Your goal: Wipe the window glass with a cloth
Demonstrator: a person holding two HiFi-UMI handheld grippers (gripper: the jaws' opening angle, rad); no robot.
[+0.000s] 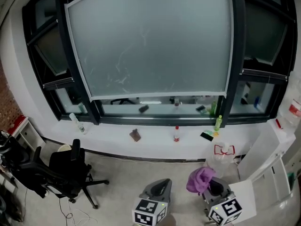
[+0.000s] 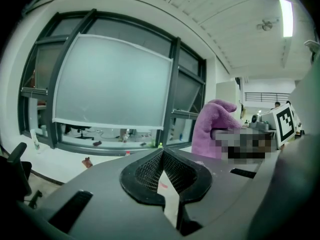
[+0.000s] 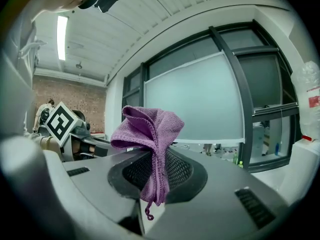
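The big frosted window glass (image 1: 150,41) fills the wall ahead, streaked with faint smears, and both grippers are well short of it. A purple cloth (image 1: 200,179) is bunched up in my right gripper (image 1: 211,187), low at the bottom right of the head view. In the right gripper view the cloth (image 3: 147,129) stands up from the shut jaws of the right gripper (image 3: 159,151), in front of the glass (image 3: 200,104). My left gripper (image 1: 157,189) is beside it, shut and holding nothing. In the left gripper view its tips (image 2: 163,153) meet, with the cloth (image 2: 215,126) to the right.
On the white sill (image 1: 155,142) stand a clear bottle (image 1: 76,123), a small brown thing (image 1: 135,135), a red-capped bottle (image 1: 176,134) and a green bottle (image 1: 218,122). A black office chair (image 1: 66,171) is at the lower left. A plastic bag (image 1: 221,154) and a white cabinet (image 1: 270,164) are at the right.
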